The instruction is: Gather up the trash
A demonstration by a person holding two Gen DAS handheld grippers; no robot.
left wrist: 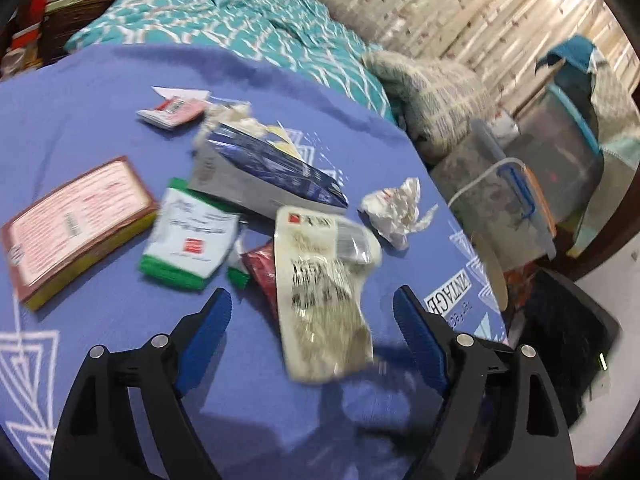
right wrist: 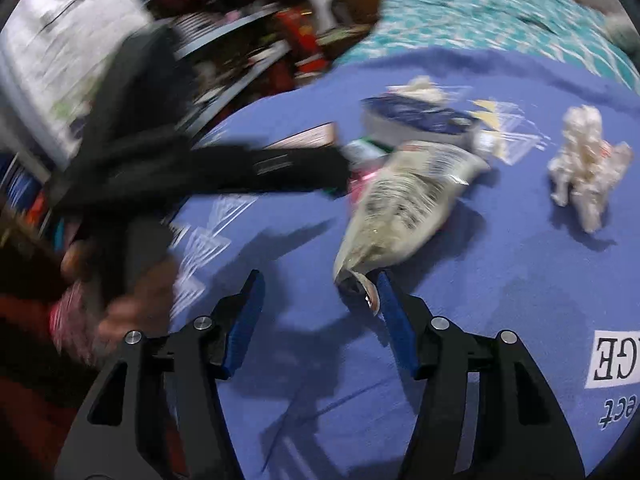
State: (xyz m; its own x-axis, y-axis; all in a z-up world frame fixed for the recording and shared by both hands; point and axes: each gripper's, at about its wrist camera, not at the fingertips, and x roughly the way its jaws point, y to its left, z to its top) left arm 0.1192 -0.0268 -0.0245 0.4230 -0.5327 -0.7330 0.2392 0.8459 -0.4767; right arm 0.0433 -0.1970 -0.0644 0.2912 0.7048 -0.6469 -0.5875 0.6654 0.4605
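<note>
Item: my left claw [left wrist: 312,310], spread, nothing pinched. Item: my right claw [right wrist: 320,296], spread; one finger beside the pale pouch [left wrist: 320,292] lying on the blue sheet [left wrist: 80,100]. Beyond: green-white sachet [left wrist: 188,236], crumpled paper [left wrist: 394,210], blue-grey box [left wrist: 260,168], red-yellow box [left wrist: 76,224].

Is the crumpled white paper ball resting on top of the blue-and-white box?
No, the crumpled paper ball lies on the blue cloth, apart from the box.

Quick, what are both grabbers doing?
Left gripper: open, holding nothing, pouch between its jaws.
Right gripper: open, holding nothing.
</note>
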